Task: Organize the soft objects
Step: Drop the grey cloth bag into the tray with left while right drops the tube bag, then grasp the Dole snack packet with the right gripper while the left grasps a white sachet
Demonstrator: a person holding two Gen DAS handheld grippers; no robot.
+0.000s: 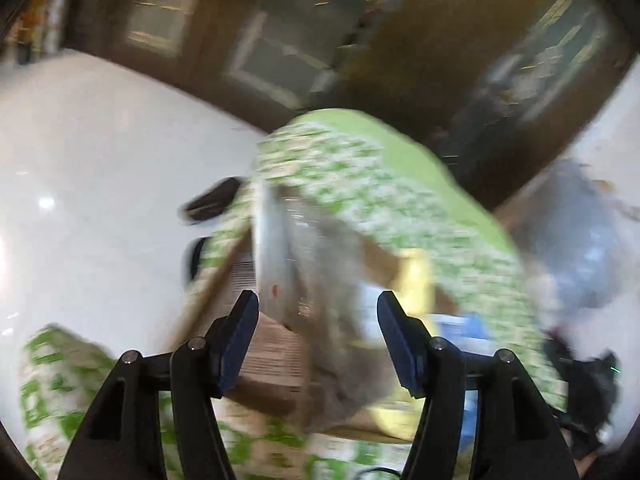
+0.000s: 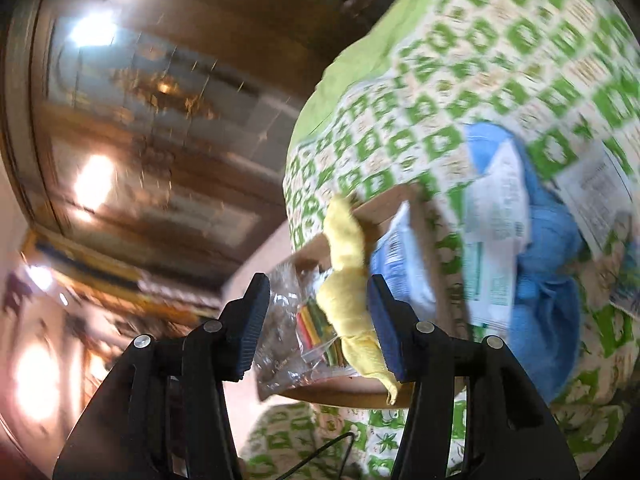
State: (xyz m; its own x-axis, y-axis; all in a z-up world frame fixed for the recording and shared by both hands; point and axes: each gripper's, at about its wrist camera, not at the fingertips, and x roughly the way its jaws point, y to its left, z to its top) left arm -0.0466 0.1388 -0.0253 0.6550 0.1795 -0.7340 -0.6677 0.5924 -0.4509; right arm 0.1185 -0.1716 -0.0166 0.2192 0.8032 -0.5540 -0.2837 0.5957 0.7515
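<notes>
Left wrist view first: we see the left gripper [image 1: 318,312] nearest, its two blue pads standing wide apart with nothing pressed between them; just past them sits one open cardboard box [image 1: 272,356] on a bed covered in a green-and-cream patterned sheet [image 1: 420,216]; inside the box we count one grey soft cloth [image 1: 340,264] and one yellow cloth [image 1: 416,276], all smeared by motion; any print on the box is too blurred for us to read; beyond the bed's left edge lies open white floor [image 1: 100,160], and wooden cabinet doors [image 1: 280,40] stand farthest. From the right wrist view, the right gripper [image 2: 318,322] also has its jaws parted; the yellow cloth [image 2: 348,300] drapes over the box rim just beside the right pad, whether touching we cannot tell; one clear plastic bag [image 2: 288,320] with coloured strips lies between the pads, unclamped; farther right lie one blue cloth [image 2: 548,248] and printed white packets [image 2: 496,216], text illegible.
</notes>
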